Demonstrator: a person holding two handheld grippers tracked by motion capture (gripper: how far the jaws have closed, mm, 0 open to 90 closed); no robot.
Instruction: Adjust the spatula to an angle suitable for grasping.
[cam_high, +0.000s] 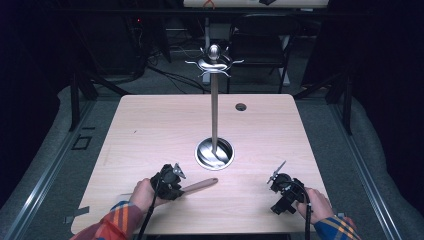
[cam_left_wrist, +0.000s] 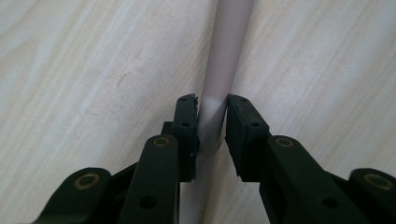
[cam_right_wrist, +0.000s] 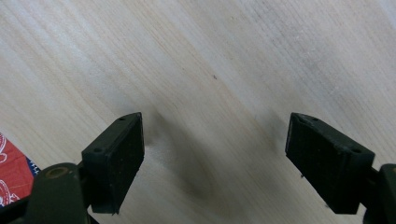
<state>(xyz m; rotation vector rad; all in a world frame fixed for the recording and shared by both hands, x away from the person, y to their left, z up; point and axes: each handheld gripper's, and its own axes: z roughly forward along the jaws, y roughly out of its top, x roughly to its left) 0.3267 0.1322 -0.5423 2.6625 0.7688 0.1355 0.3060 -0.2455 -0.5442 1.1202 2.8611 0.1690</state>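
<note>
Wooden and pale, a long handle (cam_high: 199, 186) lies flat on the table (cam_high: 150, 130) near its front edge, its long axis running from lower left to upper right, the rounded free end pointing toward the metal stand (cam_high: 214, 150) at the table's middle. The left gripper (cam_high: 172, 179) has closed its jaws around this handle; in the left gripper view the pads press both sides of the handle (cam_left_wrist: 219, 84), which runs straight away up the frame. What sits at the handle's other end is hidden under the hand. The stand's round shiny base rests just beyond the handle's tip, and its thin pole rises to a ring of curled hooks. Farther right, the right gripper (cam_high: 278, 176) hovers apart from everything, jaws spread wide over bare wood in the right gripper view (cam_right_wrist: 215, 140). A red patterned scrap (cam_right_wrist: 11, 175) shows at that view's lower left corner. No writing can be read.
</note>
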